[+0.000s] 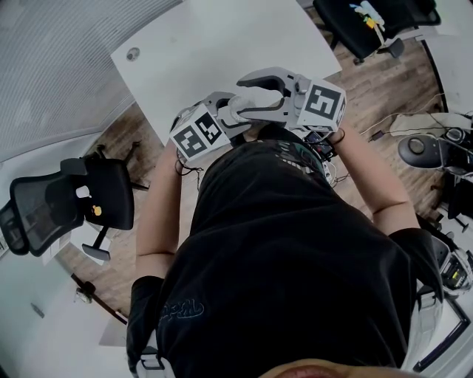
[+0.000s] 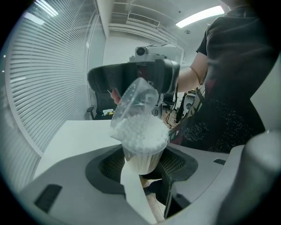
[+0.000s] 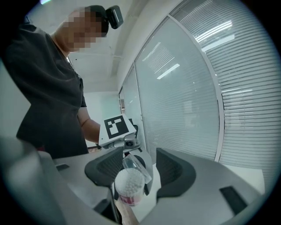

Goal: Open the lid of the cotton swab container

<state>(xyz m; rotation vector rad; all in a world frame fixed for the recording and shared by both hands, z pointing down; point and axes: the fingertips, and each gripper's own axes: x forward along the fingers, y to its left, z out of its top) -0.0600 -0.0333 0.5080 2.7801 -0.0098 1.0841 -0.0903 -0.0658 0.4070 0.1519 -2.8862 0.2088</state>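
Observation:
The cotton swab container (image 2: 141,140) is a small round tub packed with white swabs, standing upright between the pads of my left gripper (image 2: 142,163), which is shut on its base. Its clear lid (image 2: 135,100) is tipped up and back on its hinge. My right gripper (image 3: 139,169) faces the tub from the other side with its jaws wide apart, open, and the raised lid (image 3: 134,165) lies in the gap, close to one pad. In the head view both grippers (image 1: 247,94) meet in front of the person's chest, at the table edge.
A white table (image 1: 222,44) lies beyond the grippers. A black office chair (image 1: 74,199) stands at the left, another chair (image 1: 369,22) at the far right. Cables and equipment (image 1: 436,148) lie on the wooden floor to the right. Window blinds (image 3: 246,88) line the wall.

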